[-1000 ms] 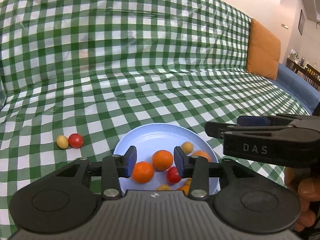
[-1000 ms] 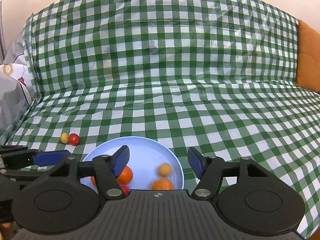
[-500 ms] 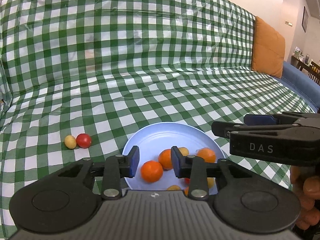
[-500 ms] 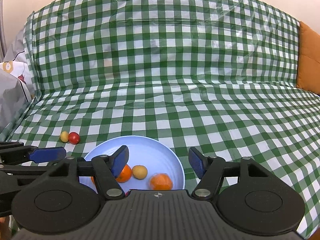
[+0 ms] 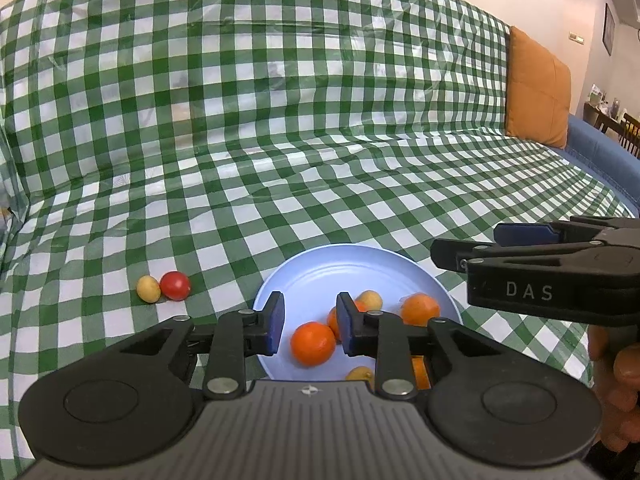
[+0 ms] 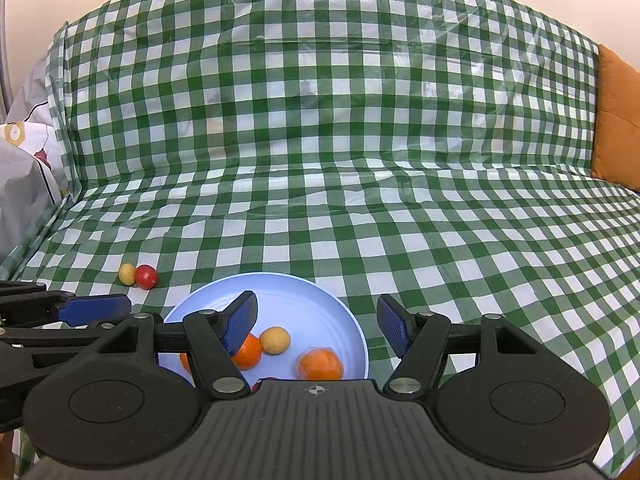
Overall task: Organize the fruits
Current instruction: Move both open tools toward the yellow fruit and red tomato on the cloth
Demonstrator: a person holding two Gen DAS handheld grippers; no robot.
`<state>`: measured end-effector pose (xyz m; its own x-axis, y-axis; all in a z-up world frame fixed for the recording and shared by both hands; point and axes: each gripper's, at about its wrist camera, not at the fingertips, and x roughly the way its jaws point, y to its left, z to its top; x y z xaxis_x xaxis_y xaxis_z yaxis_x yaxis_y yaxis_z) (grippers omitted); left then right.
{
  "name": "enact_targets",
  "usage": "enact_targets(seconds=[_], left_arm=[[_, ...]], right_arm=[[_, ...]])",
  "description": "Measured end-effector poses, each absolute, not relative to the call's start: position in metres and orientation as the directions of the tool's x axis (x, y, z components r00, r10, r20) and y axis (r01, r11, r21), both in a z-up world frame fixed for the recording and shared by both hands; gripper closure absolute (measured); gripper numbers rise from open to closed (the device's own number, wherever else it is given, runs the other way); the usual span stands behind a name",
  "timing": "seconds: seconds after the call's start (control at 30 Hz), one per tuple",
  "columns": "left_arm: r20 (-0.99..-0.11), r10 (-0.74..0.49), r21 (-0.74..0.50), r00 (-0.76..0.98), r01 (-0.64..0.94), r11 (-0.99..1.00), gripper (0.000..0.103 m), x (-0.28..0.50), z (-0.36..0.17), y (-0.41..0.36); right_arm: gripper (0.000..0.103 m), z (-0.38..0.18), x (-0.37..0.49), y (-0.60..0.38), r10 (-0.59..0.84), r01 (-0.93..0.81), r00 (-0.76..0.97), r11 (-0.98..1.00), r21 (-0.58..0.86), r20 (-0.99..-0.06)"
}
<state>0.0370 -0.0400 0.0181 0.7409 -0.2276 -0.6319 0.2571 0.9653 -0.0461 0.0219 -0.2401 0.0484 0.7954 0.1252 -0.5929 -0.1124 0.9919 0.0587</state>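
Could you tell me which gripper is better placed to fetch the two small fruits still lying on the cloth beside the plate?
Left, probably. The yellow fruit and red fruit lie left of the blue plate, nearer the left gripper, whose empty jaws are closing; the right gripper hangs open over the plate's right side.

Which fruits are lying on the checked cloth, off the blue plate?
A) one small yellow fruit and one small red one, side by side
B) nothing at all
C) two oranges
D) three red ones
A: a small yellow fruit and a small red fruit sit together left of the blue plate.
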Motion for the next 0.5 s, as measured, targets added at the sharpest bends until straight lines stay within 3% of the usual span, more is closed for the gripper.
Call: enact_targets(seconds=[0.23,0.33,0.4,0.5], left_arm=[[-0.63,-0.194,-0.022,0.752,0.232,0.973,0.074,0.043,0.021,-0.023],[-0.631,-0.17,-0.009,0.757,0.212,0.977,0.078,0.046,0.023,-0.013],[-0.635,-0.15,0.001,0.758,0.195,0.981,0.08,0.049,0.023,-0.005],[-0.642,-0.116,0.012,0.758,0.161,0.987,0.082,0.056,0.024,0.01]], right_arm=[[0.037,0.05,0.023,-0.233,0.132,-0.117,0.799,0.991,0.064,-0.587],[0.052,0.05,0.028,-0.225,0.15,-0.135,0.798,0.988,0.068,-0.583],[0.072,0.05,0.03,-0.218,0.166,-0.155,0.797,0.986,0.068,-0.58],[0.082,0.051,0.03,-0.211,0.185,-0.175,0.799,0.982,0.073,-0.572]])
